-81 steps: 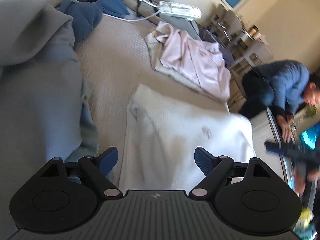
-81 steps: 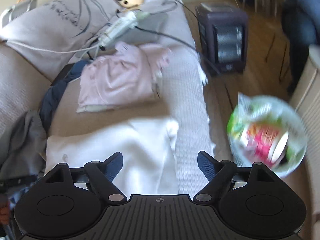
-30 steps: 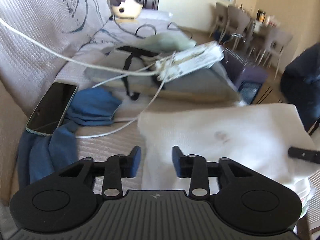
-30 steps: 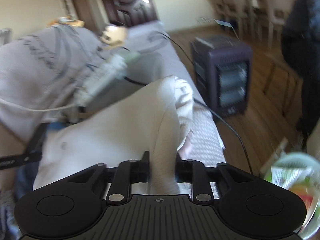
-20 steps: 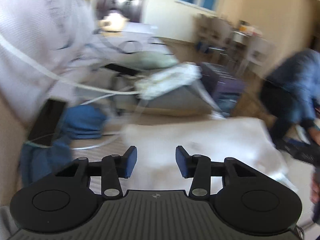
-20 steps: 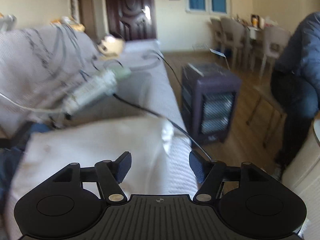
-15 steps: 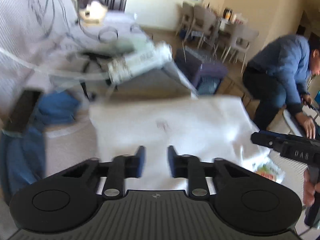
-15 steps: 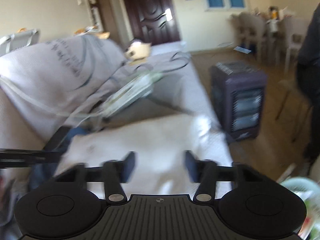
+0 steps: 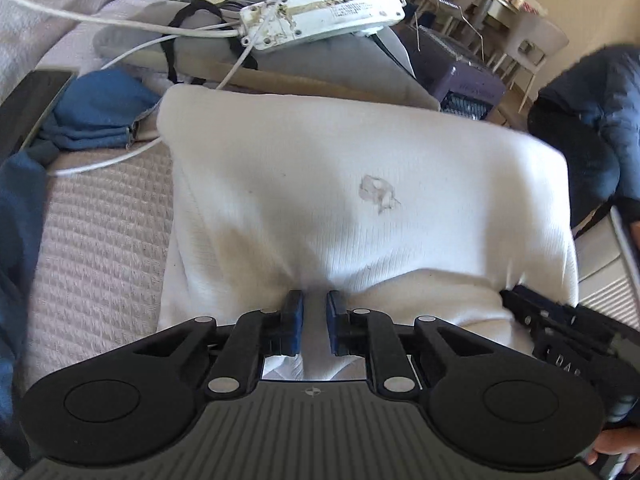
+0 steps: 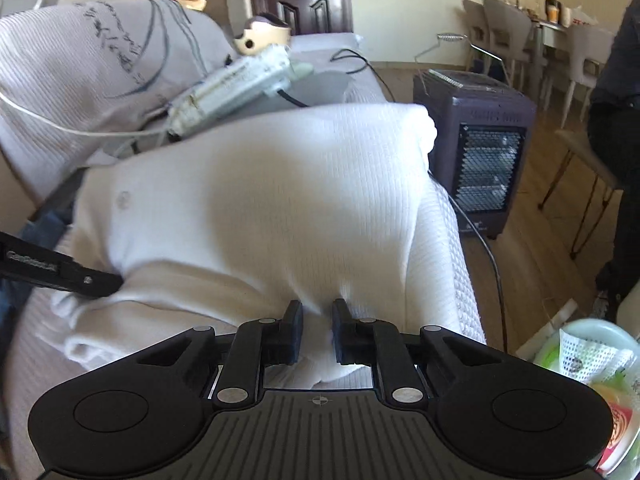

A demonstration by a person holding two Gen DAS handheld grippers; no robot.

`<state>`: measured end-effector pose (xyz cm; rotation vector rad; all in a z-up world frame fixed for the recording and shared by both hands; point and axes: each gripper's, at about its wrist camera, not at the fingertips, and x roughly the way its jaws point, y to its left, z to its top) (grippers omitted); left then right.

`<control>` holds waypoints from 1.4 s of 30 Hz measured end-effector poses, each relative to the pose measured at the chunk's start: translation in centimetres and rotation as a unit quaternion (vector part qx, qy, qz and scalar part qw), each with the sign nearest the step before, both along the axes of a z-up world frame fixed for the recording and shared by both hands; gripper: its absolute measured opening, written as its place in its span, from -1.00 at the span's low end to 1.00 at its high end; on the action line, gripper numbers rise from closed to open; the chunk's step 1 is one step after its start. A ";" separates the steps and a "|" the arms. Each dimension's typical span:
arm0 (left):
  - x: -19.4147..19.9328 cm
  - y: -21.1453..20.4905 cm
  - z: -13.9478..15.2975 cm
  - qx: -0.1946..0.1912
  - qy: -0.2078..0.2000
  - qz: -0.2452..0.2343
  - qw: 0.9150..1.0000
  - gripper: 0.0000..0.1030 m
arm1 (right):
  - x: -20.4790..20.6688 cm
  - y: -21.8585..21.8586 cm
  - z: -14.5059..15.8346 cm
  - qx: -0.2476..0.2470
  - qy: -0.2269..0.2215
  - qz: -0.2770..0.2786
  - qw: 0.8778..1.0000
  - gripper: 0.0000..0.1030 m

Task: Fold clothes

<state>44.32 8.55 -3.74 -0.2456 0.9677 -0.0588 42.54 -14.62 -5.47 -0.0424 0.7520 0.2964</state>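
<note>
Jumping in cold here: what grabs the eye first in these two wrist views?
The white garment fills the middle of both views, lying on the couch, with the left gripper and right gripper each pinching its near edge. A small grey mark sits at its centre. Behind it lie a scuffed white power strip and, off the couch's right side, a dark heater.

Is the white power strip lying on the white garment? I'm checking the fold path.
No, the power strip rests on a grey cushion behind the white garment.
</note>
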 end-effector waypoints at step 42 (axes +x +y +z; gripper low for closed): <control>-43.7 -2.3 13.3 0.073 -0.191 0.032 0.978 0.69 | -33.4 0.2 12.5 0.025 -0.046 0.040 0.998 0.73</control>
